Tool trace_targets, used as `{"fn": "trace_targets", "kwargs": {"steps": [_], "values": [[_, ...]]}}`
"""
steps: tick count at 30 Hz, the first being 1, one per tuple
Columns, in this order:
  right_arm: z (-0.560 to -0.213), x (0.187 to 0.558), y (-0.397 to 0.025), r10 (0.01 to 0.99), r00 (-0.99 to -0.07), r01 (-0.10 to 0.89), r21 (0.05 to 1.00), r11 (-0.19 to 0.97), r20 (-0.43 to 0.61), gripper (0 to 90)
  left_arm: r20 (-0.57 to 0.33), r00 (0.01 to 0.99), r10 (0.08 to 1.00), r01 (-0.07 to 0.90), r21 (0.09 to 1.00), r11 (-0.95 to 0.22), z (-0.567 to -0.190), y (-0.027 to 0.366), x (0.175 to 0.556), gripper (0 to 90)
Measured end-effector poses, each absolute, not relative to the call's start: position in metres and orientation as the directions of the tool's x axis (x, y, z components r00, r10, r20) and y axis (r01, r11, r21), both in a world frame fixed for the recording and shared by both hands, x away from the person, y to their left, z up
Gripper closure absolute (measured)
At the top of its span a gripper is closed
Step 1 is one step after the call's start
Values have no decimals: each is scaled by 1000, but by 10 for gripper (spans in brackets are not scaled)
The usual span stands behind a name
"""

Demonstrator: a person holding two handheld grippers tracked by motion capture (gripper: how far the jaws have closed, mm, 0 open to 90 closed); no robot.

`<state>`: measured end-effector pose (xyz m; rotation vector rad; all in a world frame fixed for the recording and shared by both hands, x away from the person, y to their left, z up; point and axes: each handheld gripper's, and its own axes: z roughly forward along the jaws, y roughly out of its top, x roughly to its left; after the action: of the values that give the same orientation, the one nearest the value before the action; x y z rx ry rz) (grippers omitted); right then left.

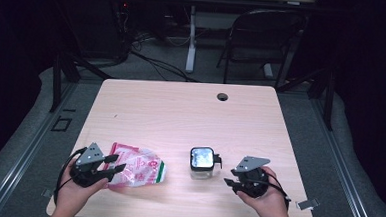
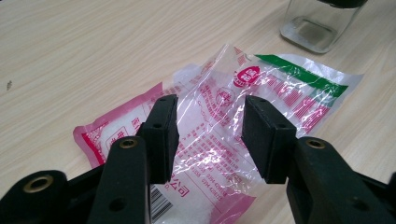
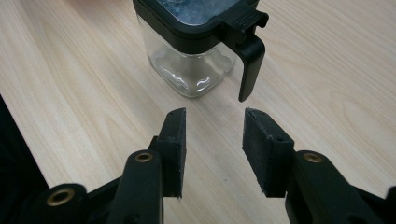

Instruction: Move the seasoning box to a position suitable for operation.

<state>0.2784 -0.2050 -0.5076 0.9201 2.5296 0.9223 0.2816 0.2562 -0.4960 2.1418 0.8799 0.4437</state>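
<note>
Table (image 1: 180, 113): bag (image 1: 136, 171) at 7 o'clock near the front edge, lying flat. Jar (image 1: 201, 163) upright at its 3 o'clock, apart from it. Left tool (image 1: 114, 165) at the bag's 9 o'clock end, over it; touching or just above, can't tell. Right tool (image 1: 231, 176) at the jar's 4 o'clock, just beside, apart. Cable hole (image 1: 222, 96) at 12, near the back edge. Chair (image 1: 257, 39) on the floor behind the table at 1 o'clock.
</note>
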Motion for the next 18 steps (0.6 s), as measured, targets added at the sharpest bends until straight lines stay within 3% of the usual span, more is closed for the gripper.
{"fn": "trace_targets", "kwargs": {"steps": [9,18], "values": [[-512,291,-199,656,-754,479,658,581,-30,608,22,681,732,472,750,-462,-500,263,276,545],[-517,310,-194,665,-746,467,676,570,-44,682,15,658,753,488,753,-442,-497,272,262,562]]}}
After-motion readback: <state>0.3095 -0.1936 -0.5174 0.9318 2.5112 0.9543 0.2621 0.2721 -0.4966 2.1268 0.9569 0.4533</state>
